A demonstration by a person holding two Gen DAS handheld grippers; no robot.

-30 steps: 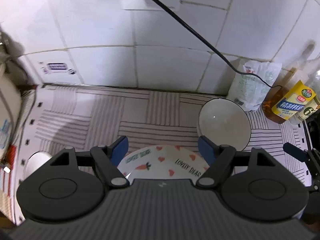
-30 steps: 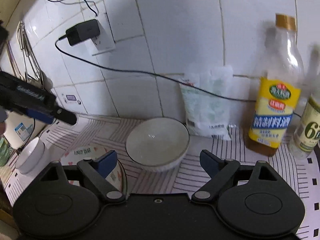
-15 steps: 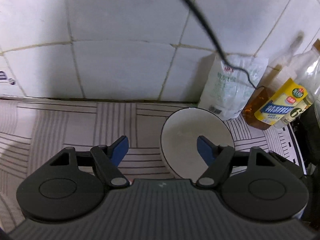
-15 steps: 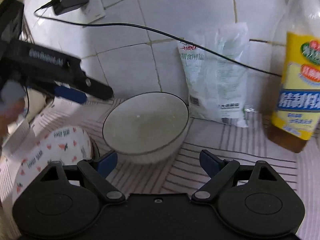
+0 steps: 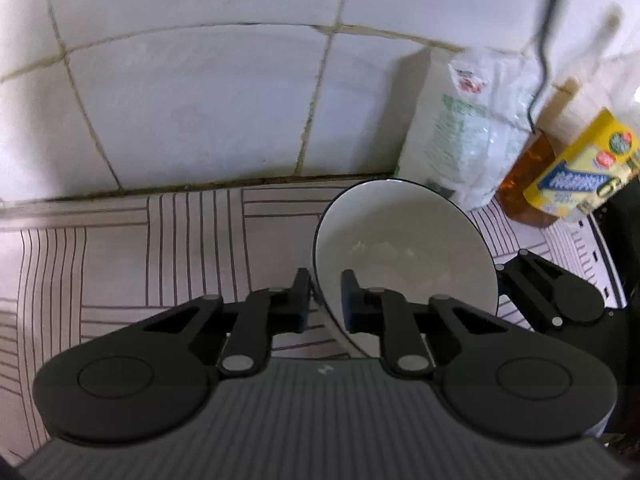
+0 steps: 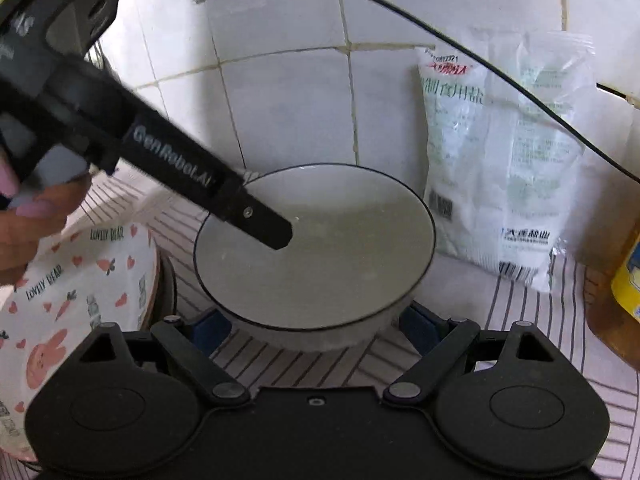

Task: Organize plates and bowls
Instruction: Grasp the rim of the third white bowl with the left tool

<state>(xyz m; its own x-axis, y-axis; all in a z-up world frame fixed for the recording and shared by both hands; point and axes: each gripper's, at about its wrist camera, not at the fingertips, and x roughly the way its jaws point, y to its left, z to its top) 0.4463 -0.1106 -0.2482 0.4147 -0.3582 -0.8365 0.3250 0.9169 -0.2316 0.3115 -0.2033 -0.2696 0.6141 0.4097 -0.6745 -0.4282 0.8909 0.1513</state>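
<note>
A white bowl [image 5: 404,256] with a thin dark rim sits on the striped mat [image 5: 160,248]. My left gripper [image 5: 325,300] is closing on the bowl's left rim, one pad inside and one outside, both pressed to the wall. In the right wrist view its inner finger [image 6: 264,224] reaches down into the bowl [image 6: 340,248]. My right gripper [image 6: 314,324] stands wide open, its blue pads [image 6: 416,320] either side of the bowl's near wall; whether they touch it is hidden under the rim. A plate [image 6: 80,288] printed with hearts and carrots lies to the left.
A clear salt bag [image 6: 500,160] leans on the tiled wall behind the bowl. An oil bottle [image 5: 576,172] with a yellow label stands to its right. A black cable [image 6: 440,36] runs along the wall. A person's hand [image 6: 24,224] holds the left gripper.
Both grippers came down toward the bowl. The left jaws went from wide open to shut on its rim. The right gripper moved in until its open fingers flank the bowl.
</note>
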